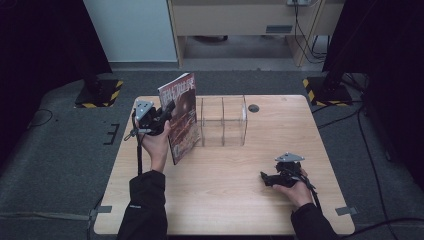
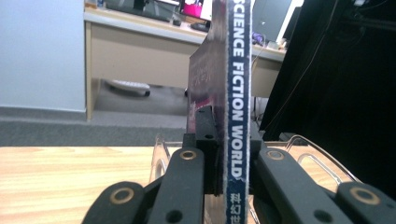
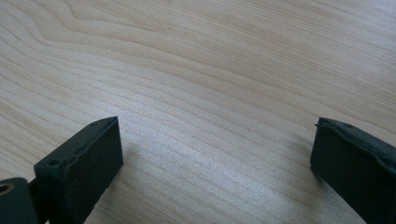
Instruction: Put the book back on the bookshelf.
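Observation:
A magazine [image 1: 181, 116] with a dark red cover stands upright over the table's left half, right beside the left end of a clear plastic file rack [image 1: 223, 121]. My left gripper [image 1: 167, 111] is shut on it near the spine. In the left gripper view the white-on-blue spine of the magazine [image 2: 237, 93] reads "SCIENCE FICTION WORLD" and sits pinched between the two black jaws. My right gripper [image 1: 265, 179] rests low at the table's front right, pointing left. Its jaws stand wide apart over bare wood in the right gripper view, my right gripper [image 3: 217, 158] holding nothing.
The wooden table [image 1: 280, 150] has a round cable hole [image 1: 253, 108] behind the rack. Two stand bases with yellow-black stripes [image 1: 98, 93] [image 1: 326, 90] sit on the floor beyond the far corners. A desk [image 1: 240, 20] lies farther back.

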Demonstrator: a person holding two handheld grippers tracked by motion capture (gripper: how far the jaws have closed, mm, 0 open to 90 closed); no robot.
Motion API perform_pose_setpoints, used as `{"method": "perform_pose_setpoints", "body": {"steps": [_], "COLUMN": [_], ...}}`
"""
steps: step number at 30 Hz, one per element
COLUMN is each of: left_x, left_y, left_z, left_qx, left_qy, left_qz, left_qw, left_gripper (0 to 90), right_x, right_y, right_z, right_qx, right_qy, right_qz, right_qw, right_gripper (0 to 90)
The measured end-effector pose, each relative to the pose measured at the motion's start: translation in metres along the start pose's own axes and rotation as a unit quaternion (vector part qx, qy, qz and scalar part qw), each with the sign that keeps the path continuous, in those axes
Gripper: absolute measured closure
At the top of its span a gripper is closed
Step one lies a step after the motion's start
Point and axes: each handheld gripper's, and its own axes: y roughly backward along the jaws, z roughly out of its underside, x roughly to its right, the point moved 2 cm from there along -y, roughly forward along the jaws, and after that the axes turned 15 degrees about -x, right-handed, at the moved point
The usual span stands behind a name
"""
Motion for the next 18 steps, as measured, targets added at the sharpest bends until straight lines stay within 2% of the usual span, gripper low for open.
{"method": "perform_pose_setpoints", "body": {"steps": [4, 7, 16, 18], "left_x": [0.001, 0.000, -0.010, -0.013], "left_y": [0.004, 0.012, 0.035, 0.042], "left_z": [0.004, 0.008, 0.027, 0.037], "left_qx": [-0.007, -0.030, -0.056, -0.061], "left_qy": [-0.015, -0.032, -0.046, -0.049], "left_qz": [0.005, 0.006, 0.009, 0.016], "left_qw": [0.9999, 0.9990, 0.9973, 0.9968], "left_gripper": [83.3, 83.0, 82.8, 82.7], "right_x": [0.000, 0.000, -0.001, -0.001], "right_y": [0.000, 0.000, 0.000, 0.000], "right_z": [0.000, 0.000, 0.000, 0.000], "right_qx": [0.001, 0.001, -0.001, -0.002], "right_qy": [0.001, 0.002, 0.002, 0.003], "right_qz": [0.001, 0.001, 0.000, 0.000], "right_qw": [1.0000, 1.0000, 1.0000, 1.0000], "right_gripper": [2.8, 2.9, 2.9, 2.9]}}
